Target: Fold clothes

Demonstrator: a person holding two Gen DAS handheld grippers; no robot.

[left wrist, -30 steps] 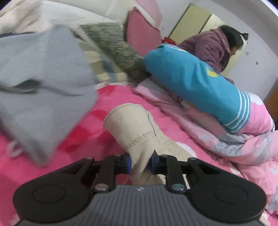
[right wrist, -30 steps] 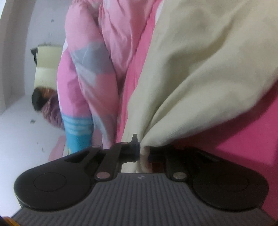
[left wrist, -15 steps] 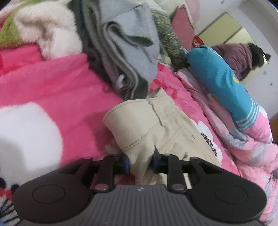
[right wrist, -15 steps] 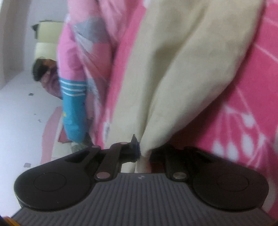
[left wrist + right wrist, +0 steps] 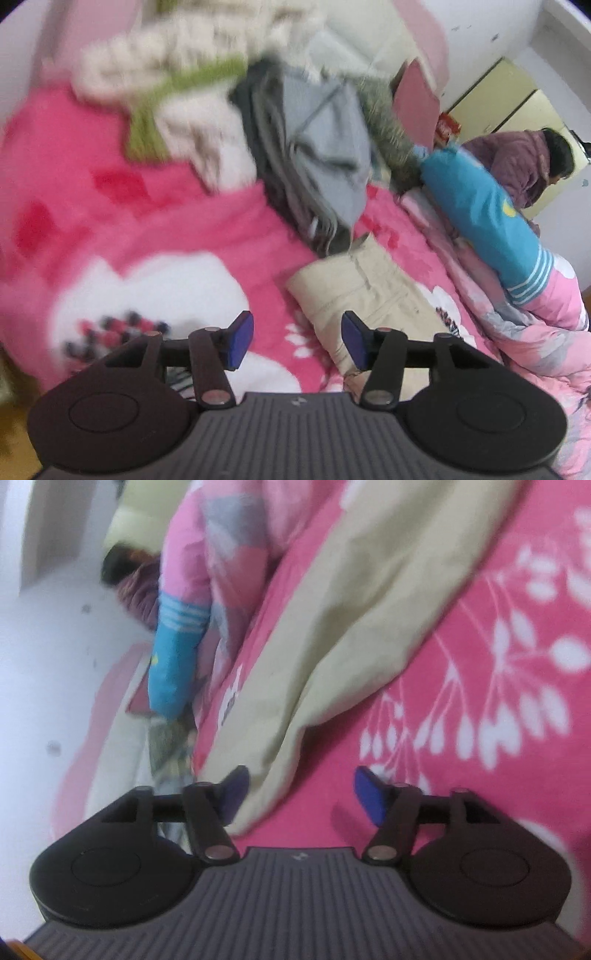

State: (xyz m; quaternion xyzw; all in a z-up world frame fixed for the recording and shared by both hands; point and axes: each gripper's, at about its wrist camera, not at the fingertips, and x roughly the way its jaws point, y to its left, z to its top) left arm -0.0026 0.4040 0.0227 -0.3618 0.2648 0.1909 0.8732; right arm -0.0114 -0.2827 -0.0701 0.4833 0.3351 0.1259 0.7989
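**Both grippers let go of the beige trousers**

Pink floral bedding (image 5: 192, 229) covers the bed under both grippers. Nearest, the left gripper (image 5: 297, 341) has its blue fingers (image 5: 240, 339) apart, just opened, with nothing between them. The right gripper (image 5: 299, 794) has also just opened, empty. Beige trousers (image 5: 369, 295) lie flat on the bedding just ahead. Farther back sit a grey garment (image 5: 325, 158) and a blue pillow (image 5: 484, 218); beyond, a person in a purple jacket (image 5: 517, 162).

Beige trousers (image 5: 373, 295) on a hot-pink bedspread (image 5: 177, 229) (white flowers), grey garment (image 5: 325, 155) behind.
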